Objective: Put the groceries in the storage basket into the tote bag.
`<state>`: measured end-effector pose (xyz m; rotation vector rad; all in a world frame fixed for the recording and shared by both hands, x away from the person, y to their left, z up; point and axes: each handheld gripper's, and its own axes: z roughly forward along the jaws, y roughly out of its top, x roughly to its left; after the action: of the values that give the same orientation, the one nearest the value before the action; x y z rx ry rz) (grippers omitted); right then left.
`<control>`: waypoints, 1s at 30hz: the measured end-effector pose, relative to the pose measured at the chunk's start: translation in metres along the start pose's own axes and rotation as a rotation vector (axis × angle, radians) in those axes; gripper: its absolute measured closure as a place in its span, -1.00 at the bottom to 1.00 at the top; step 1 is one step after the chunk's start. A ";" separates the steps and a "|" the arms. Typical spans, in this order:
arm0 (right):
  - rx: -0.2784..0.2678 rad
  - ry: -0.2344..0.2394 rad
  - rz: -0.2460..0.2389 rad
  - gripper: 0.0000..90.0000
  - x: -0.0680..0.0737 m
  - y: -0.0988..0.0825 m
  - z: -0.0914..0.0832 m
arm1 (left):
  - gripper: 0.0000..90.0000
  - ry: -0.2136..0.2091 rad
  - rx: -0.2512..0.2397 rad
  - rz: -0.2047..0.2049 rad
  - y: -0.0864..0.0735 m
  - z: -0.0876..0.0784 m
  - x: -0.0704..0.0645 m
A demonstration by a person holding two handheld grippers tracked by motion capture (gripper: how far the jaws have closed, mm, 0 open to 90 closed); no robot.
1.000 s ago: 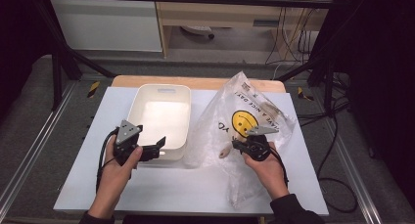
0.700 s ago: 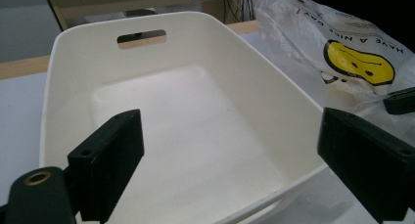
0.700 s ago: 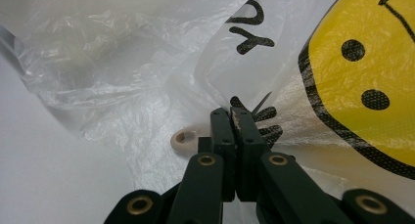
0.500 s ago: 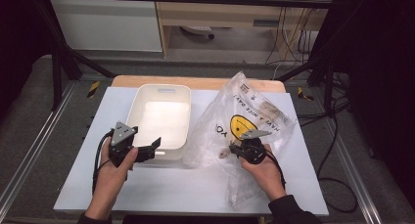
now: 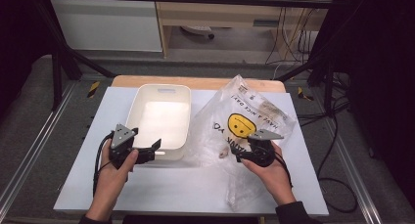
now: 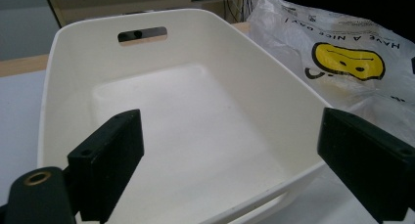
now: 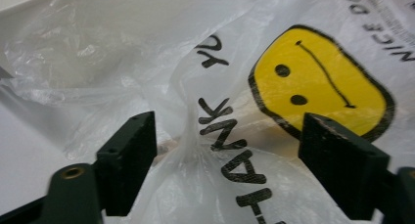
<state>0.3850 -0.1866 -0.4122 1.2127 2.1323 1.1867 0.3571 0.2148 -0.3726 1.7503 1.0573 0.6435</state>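
High view first: we see the white worktop [image 5: 161,194] carrying a clear plastic bag [image 5: 254,111] printed with a yellow smiley, which lies at its right half just beside a cream plastic bin [image 5: 134,121] with a handle slot. Our right claw [image 5: 240,155] sits at the bag's near edge; its jaws have just been opening and now stand wide, a gathered fold of the bag [image 7: 195,150] rising loose between them, unpinched. Our left claw [image 5: 151,150] hangs at the bin's near rim [image 6: 274,194], jaws spread wide and gripping nothing.
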 end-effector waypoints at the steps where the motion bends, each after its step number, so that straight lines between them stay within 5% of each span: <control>1: -0.013 -0.012 -0.001 -0.63 0.000 0.000 -0.003 | -0.78 -0.003 -0.004 0.002 0.000 -0.001 0.000; 6: -0.061 -0.050 0.017 -0.81 -0.005 -0.004 -0.023 | -0.78 -0.001 -0.027 -0.003 -0.002 -0.005 0.002; 11: -0.047 -0.084 0.053 -0.84 -0.014 -0.013 -0.032 | -0.78 0.022 -0.030 -0.019 -0.006 -0.009 0.008; 20: 0.069 -0.164 0.168 -0.84 -0.037 -0.051 -0.050 | -0.78 0.047 -0.037 -0.040 -0.014 -0.014 0.020; 30: 0.215 -0.170 0.175 -0.83 -0.034 -0.070 -0.045 | -0.78 0.133 -0.085 -0.076 -0.026 -0.034 0.041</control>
<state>0.3381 -0.2541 -0.4472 1.5625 2.1016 0.9011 0.3402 0.2703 -0.3840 1.6042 1.1652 0.7549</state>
